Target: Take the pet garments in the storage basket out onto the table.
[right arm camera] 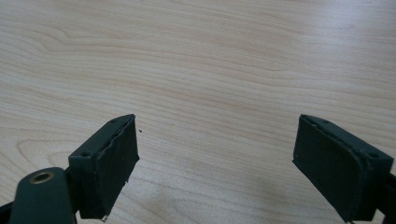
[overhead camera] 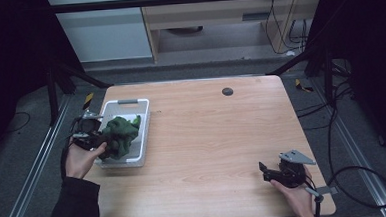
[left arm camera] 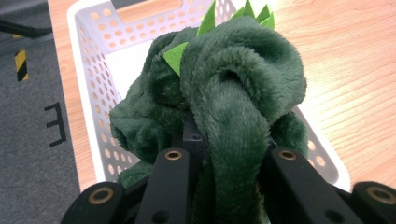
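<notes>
Gripping the green plush toy (left arm camera: 219, 98) over the white basket (left arm camera: 88, 60), the left tool (left arm camera: 224, 154) hasn't released; right tool (right arm camera: 215, 163) waits wide apart.

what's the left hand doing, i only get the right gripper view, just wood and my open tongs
Observer: The left tongs are shut on a dark green plush toy.
Operator: where is it
Observer: Over a white perforated basket at the table's left edge.
Operator: anything else on the table
Observer: A small dark round spot near the far edge; your right tongs hover near the front right corner.
</notes>
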